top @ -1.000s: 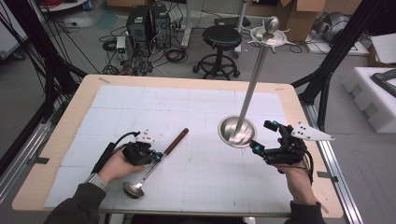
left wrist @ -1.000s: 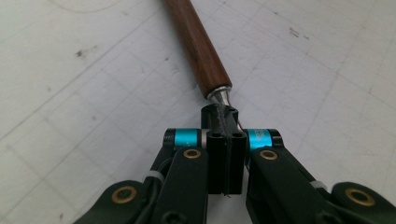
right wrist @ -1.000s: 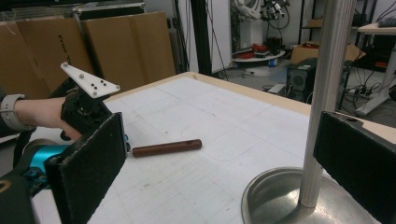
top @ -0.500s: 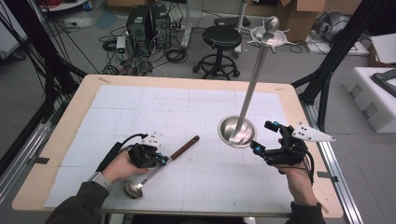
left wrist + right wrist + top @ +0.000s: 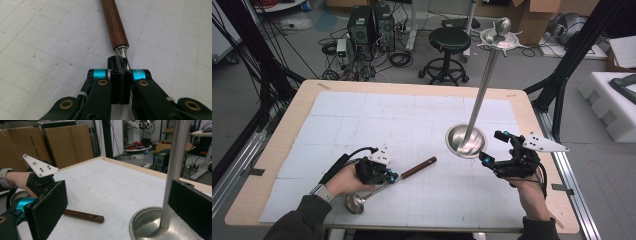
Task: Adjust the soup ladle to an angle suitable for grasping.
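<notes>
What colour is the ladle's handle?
Dark reddish brown wood, seen best in the left gripper view: ladle's handle.

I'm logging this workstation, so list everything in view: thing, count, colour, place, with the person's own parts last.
Ladle: one, steel with a brown wooden handle, lying on the table's near left, its shaft clamped by the left gripper.
Stand: one, silver pole rising from a round dish base, right of centre on the table.
Mat: one, white with a grid, covering the table top.
Table: one, pale wood edge.
Stool: one, black, on the floor beyond the table.
Cardboard boxes: brown, beside the table.
Left gripper: one, black with blue, shut on the ladle.
Right gripper: one, black, open beside the stand's base.
</notes>
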Motion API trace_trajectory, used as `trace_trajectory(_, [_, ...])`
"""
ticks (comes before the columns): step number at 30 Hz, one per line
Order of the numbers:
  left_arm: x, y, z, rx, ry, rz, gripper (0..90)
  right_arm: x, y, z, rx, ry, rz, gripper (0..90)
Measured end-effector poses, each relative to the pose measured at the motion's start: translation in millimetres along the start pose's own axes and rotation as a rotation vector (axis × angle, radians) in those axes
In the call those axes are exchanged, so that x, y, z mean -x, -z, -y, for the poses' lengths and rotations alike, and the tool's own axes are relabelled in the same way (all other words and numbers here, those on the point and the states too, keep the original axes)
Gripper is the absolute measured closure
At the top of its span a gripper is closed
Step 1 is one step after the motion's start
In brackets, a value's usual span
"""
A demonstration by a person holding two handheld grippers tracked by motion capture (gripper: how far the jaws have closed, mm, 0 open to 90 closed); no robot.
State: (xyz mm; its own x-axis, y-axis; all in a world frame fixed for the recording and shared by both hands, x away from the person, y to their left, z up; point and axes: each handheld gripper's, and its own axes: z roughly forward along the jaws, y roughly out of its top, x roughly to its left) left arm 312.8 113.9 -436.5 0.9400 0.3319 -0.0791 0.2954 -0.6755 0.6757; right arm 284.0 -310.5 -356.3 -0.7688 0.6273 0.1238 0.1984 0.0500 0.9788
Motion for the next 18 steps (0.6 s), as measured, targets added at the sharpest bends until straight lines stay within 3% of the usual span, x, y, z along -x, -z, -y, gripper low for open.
trace_trajectory(8, [-0.5,-2.0,-0.9,0.002,-0.019,0.029,89.9,0.0,1.5,-0.2,0.005,-0.005,-0.002,1.4])
trace_trajectory(18, [1.7,-7.2,-1.0,0.032,-0.044,0.099,89.9,-0.5,1.4,0.0,0.004,0.000,0.001,1.4])
